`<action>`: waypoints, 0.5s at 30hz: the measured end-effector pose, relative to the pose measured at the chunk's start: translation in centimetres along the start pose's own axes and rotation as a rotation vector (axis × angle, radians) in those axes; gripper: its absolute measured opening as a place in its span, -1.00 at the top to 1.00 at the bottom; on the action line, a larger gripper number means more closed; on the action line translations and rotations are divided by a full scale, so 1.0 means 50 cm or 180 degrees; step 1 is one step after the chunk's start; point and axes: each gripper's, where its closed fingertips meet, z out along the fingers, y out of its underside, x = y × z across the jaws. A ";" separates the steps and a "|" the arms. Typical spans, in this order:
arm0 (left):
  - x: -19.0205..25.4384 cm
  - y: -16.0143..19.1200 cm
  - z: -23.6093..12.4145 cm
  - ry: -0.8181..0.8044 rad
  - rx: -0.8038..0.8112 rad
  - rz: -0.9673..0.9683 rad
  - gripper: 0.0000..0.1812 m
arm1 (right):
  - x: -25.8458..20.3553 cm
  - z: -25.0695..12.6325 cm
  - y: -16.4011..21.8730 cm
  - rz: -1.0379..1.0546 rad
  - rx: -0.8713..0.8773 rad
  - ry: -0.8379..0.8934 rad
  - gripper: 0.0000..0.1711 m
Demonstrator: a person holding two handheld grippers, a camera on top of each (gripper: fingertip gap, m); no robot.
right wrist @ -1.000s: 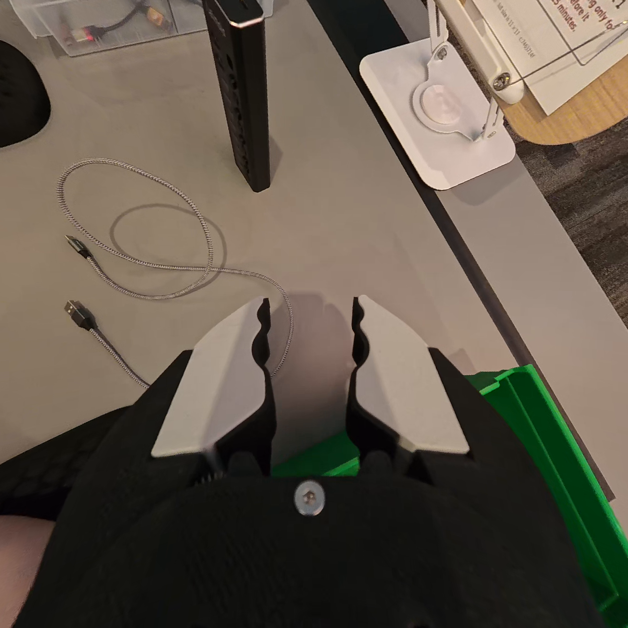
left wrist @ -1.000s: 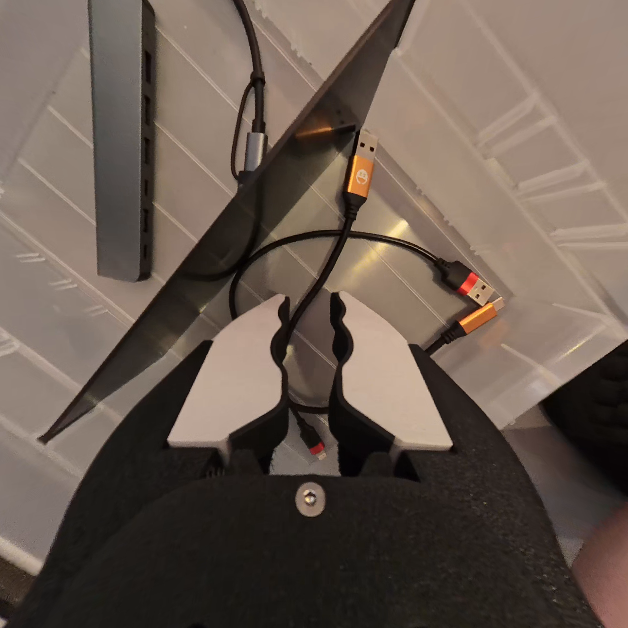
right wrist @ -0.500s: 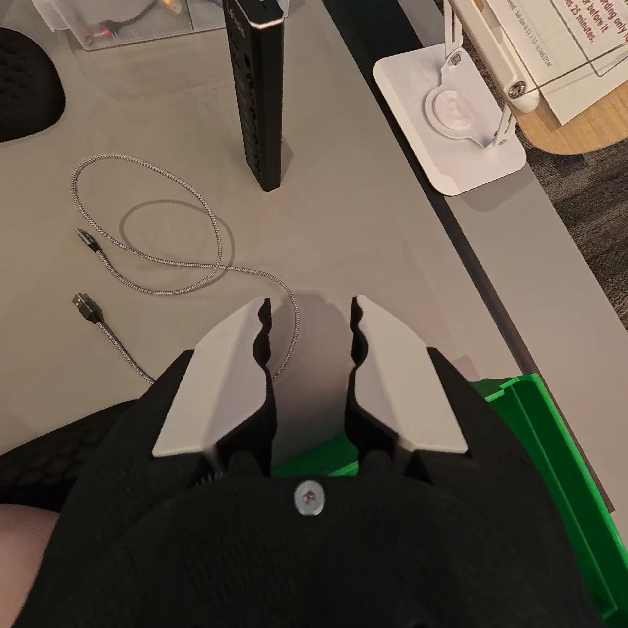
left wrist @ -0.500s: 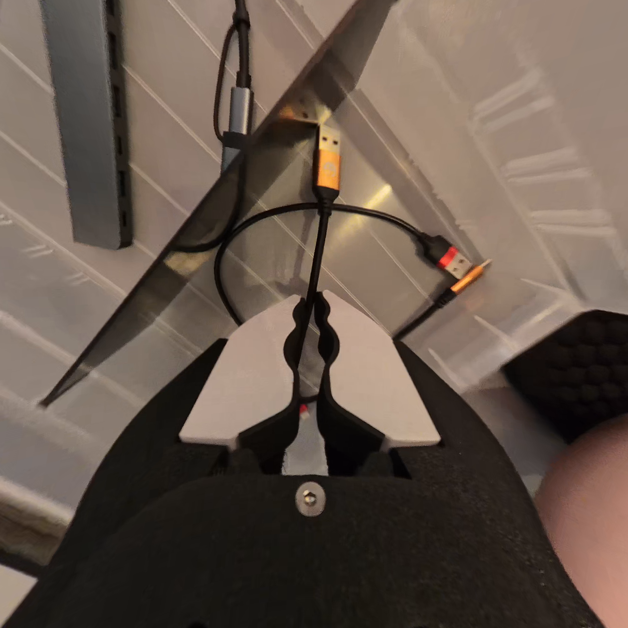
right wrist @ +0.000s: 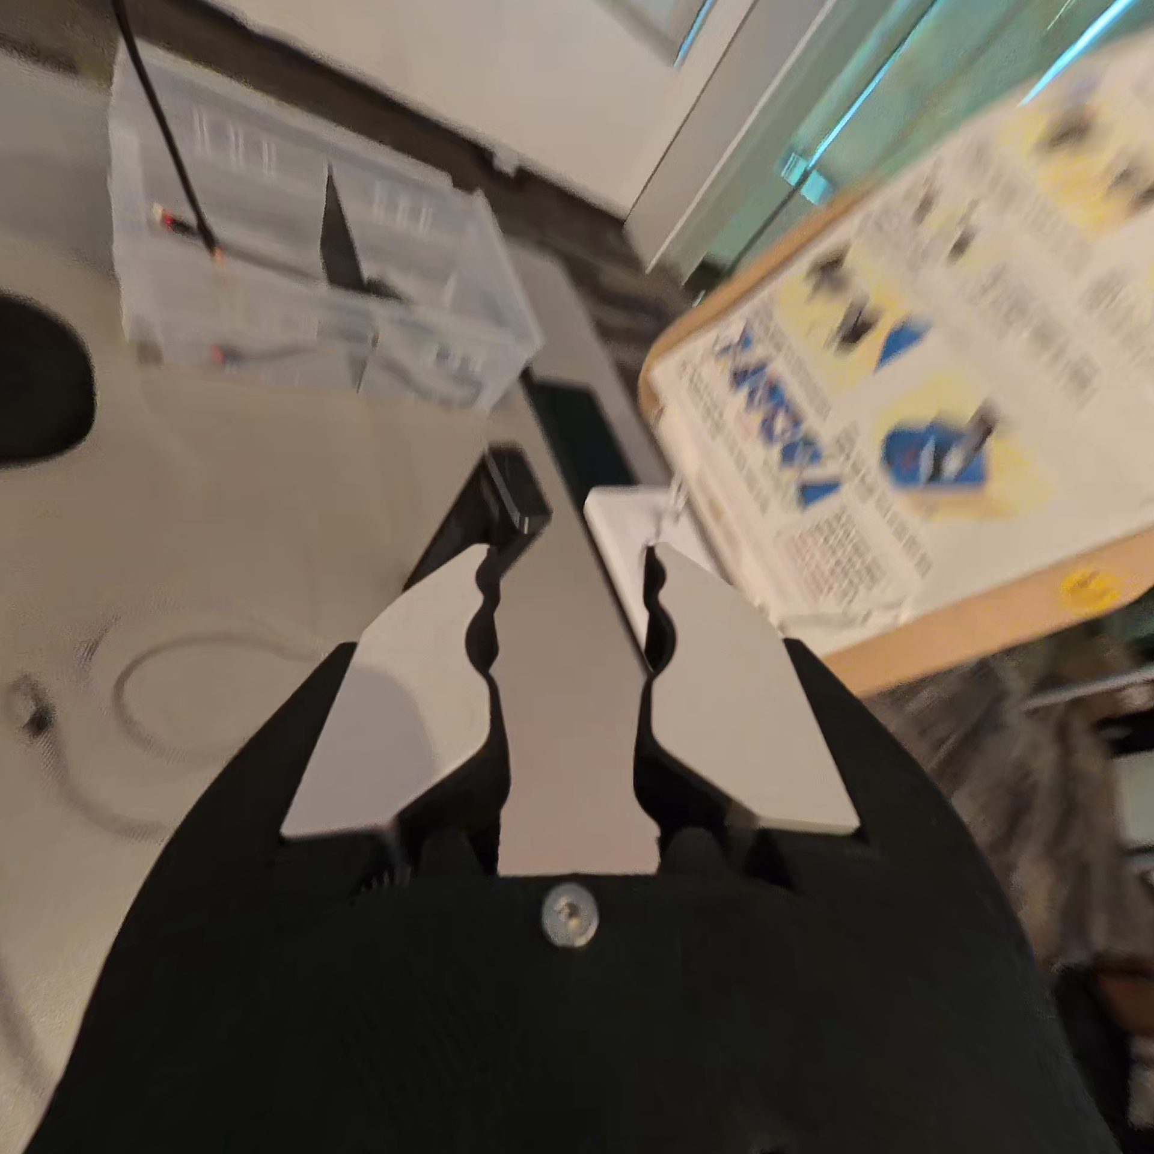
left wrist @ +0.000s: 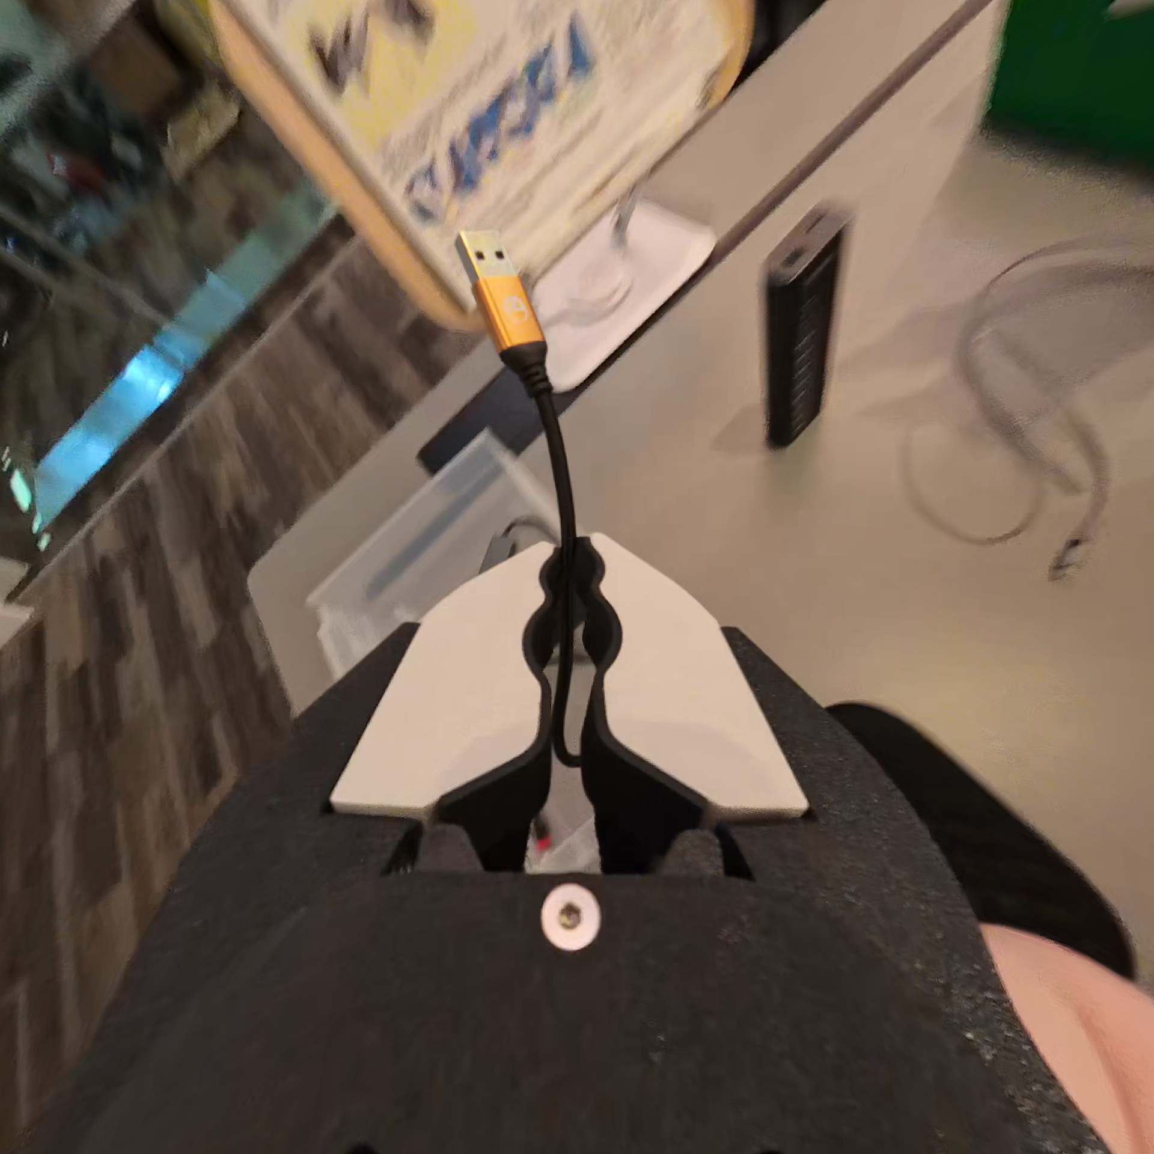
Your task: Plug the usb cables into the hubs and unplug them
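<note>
My left gripper point(left wrist: 569, 549) is shut on a black cable point(left wrist: 565, 474) and holds it in the air. Its orange USB plug point(left wrist: 503, 293) sticks up ahead of the fingertips. The black hub point(left wrist: 799, 331) lies on the grey table to the right. My right gripper point(right wrist: 565, 556) is open and empty, just short of the near end of the black hub point(right wrist: 509, 493). The cable's lower part point(right wrist: 168, 137) hangs over the clear bin point(right wrist: 300, 262) in the right wrist view. A grey braided cable point(left wrist: 1030, 387) lies looped on the table.
A white stand base point(left wrist: 624, 275) carries a wood-framed sign board point(right wrist: 905, 374) at the table's far edge. A green bin point(left wrist: 1074, 69) shows at the upper right of the left wrist view. A black pad point(right wrist: 37, 374) lies left of the clear bin. Both views are blurred. Spacing between my two grippers at the tips: around 30 centimeters. The black hub point(right wrist: 509, 493) lies some 12 centimeters from my right tips, 25 centimeters from my left tips. It turns up in the left wrist view point(left wrist: 815, 247) as well.
My left gripper has lifted the orange-plug cable out of the clear bin and swung toward the table. My right gripper has tilted up and moved forward to the black hub, still open.
</note>
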 end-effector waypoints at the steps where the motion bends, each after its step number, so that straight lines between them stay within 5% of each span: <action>1: 0.033 -0.033 -0.009 0.0149 0.0187 0.0005 0.96 | -0.007 0.007 -0.042 -0.0147 0.0221 0.0159 0.47; 7: 0.203 -0.135 -0.022 0.0815 0.0513 0.0225 0.96 | -0.049 -0.026 -0.224 -0.1050 0.1220 0.1517 0.48; 11: 0.270 -0.180 -0.023 0.0985 0.0683 0.0220 0.96 | -0.077 -0.079 -0.267 -0.1662 0.1573 0.2432 0.55; 15: 0.314 -0.223 -0.025 0.1398 0.0966 0.0031 0.96 | -0.086 -0.082 -0.272 -0.1720 0.1643 0.2701 0.50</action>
